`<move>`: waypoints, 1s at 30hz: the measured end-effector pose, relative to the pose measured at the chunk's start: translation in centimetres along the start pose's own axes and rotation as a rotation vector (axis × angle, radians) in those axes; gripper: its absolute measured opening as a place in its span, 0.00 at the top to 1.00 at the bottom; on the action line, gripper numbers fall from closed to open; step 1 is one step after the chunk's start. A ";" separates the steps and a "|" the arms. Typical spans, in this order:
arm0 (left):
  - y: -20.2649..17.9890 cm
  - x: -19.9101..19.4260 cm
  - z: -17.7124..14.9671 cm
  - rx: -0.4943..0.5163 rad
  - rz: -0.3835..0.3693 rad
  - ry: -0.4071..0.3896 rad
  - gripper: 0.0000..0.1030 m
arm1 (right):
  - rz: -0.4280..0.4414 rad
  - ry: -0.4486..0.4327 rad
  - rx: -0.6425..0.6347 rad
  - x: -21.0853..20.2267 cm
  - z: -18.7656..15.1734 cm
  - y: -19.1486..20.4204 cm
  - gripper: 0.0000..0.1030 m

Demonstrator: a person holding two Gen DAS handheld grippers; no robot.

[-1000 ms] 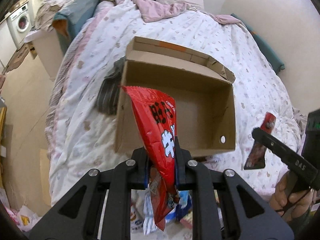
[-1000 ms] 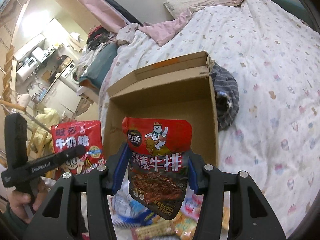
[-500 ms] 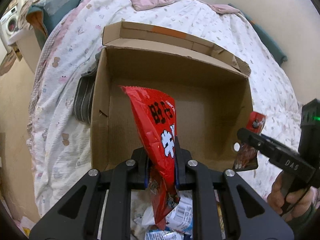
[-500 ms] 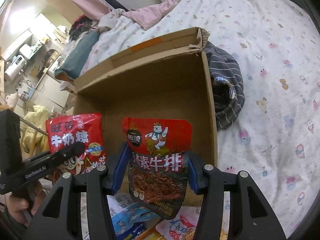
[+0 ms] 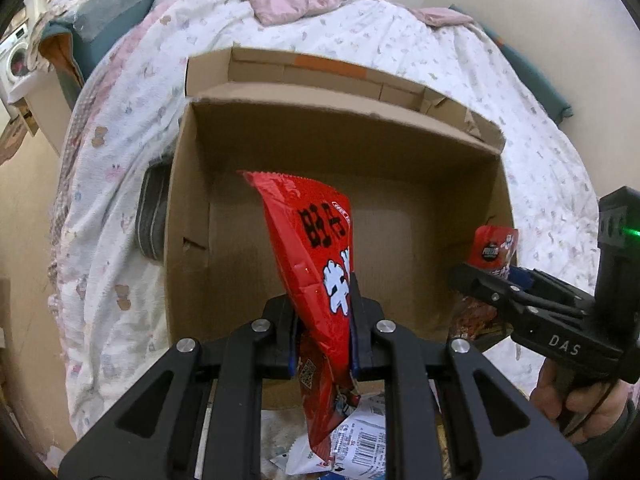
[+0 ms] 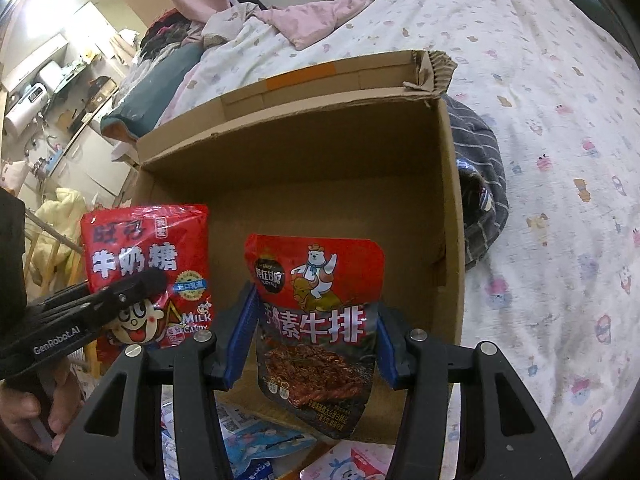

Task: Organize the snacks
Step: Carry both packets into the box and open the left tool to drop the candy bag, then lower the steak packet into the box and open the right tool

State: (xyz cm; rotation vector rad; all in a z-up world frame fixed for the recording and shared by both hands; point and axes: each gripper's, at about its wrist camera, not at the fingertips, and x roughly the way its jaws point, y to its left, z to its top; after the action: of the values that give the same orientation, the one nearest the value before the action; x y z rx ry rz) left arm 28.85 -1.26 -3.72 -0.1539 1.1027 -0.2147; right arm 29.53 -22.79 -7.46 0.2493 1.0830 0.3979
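An open cardboard box [image 5: 188,208] [image 6: 452,216] lies on a bed, its inside bare. My left gripper [image 5: 324,320] is shut on a red milk candy bag [image 5: 316,248], held edge-on over the box's near wall; that bag [image 6: 148,260] shows face-on at the left of the right wrist view. My right gripper [image 6: 314,320] is shut on a red and dark bag with a polar bear [image 6: 320,300], its blue pads pressing both side edges, over the box's near right corner. In the left wrist view that bag [image 5: 494,248] peeks above the right gripper's black fingers [image 5: 480,284].
The bed has a white patterned quilt [image 6: 560,160] around the box. A dark striped garment [image 6: 480,184] lies against the box's far-side wall. Several loose snack packets [image 6: 256,444] lie below the grippers. A hand [image 5: 580,404] holds the right gripper's handle.
Both grippers have come down and forward toward the box with their bags, so the box now fills both views. Both grips look unchanged.
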 end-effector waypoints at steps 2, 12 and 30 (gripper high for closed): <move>0.1 0.4 -0.2 -0.017 -0.008 0.017 0.84 | -0.002 0.006 0.000 0.3 0.0 0.0 0.47; -0.2 0.3 -0.4 -0.005 0.029 0.003 0.83 | -0.001 0.011 -0.004 0.4 -0.1 0.1 0.46; -1.4 -1.0 -0.6 0.041 0.068 -0.046 0.30 | 0.013 -0.043 0.031 -1.0 0.0 -0.4 0.10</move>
State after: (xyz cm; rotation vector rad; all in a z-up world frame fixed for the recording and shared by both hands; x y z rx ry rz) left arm 27.76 -2.34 -2.83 -0.0835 1.0557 -0.1719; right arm 29.21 -23.59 -6.75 0.2915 1.0466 0.3858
